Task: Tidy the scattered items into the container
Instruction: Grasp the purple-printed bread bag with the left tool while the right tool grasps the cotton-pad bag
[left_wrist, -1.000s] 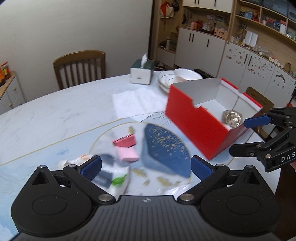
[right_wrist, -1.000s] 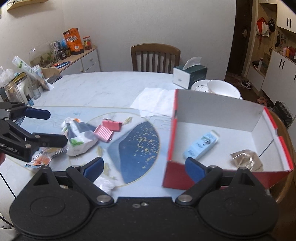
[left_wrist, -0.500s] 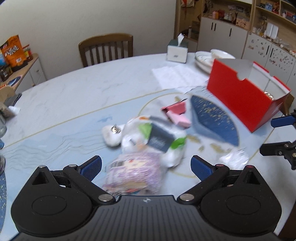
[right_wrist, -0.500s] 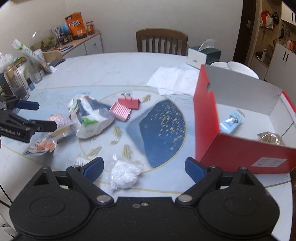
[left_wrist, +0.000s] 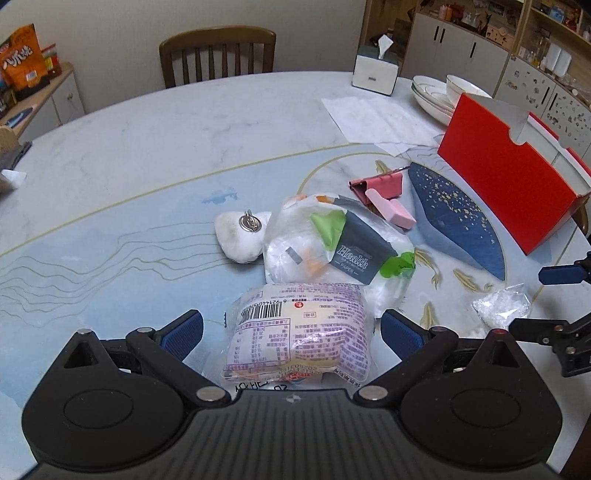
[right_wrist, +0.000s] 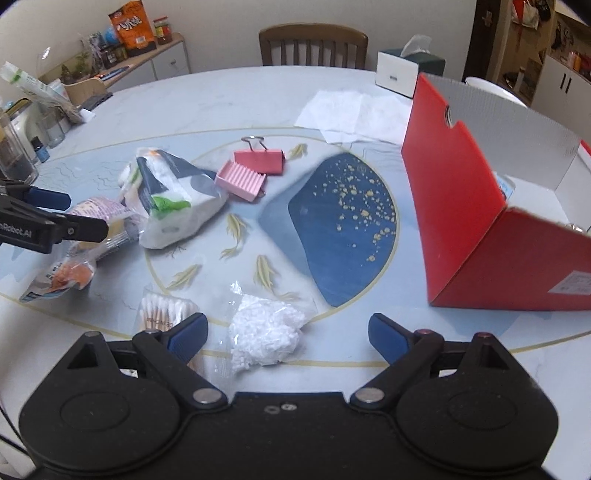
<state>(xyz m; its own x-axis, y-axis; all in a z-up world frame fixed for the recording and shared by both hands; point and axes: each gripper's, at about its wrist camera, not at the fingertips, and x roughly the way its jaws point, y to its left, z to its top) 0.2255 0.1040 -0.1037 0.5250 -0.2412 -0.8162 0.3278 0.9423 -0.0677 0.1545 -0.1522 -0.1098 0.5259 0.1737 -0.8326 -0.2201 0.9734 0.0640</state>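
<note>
My left gripper (left_wrist: 291, 328) is open, its jaws on either side of a purple-printed snack packet (left_wrist: 299, 332) lying on the table. Behind it lie a tissue pack (left_wrist: 332, 247), a white pouch with a metal ring (left_wrist: 242, 236) and two pink binder clips (left_wrist: 384, 192). My right gripper (right_wrist: 288, 332) is open over a clear bag of white bits (right_wrist: 264, 332), with a cotton swab pack (right_wrist: 162, 310) at its left finger. The red box (right_wrist: 472, 221) stands open at the right and holds a few items.
A tissue box (left_wrist: 375, 72), stacked plates and a bowl (left_wrist: 443, 92) and white paper sheets (left_wrist: 376, 118) sit at the table's far side. A wooden chair (left_wrist: 218, 55) stands behind. Jars and bottles (right_wrist: 22, 140) crowd the left edge. An orange-printed packet (right_wrist: 62, 277) lies near my left gripper.
Both grippers have pulled away from the red box and swung left over the scattered items. The left now straddles the snack packet; the right has come down over the bag of white bits.
</note>
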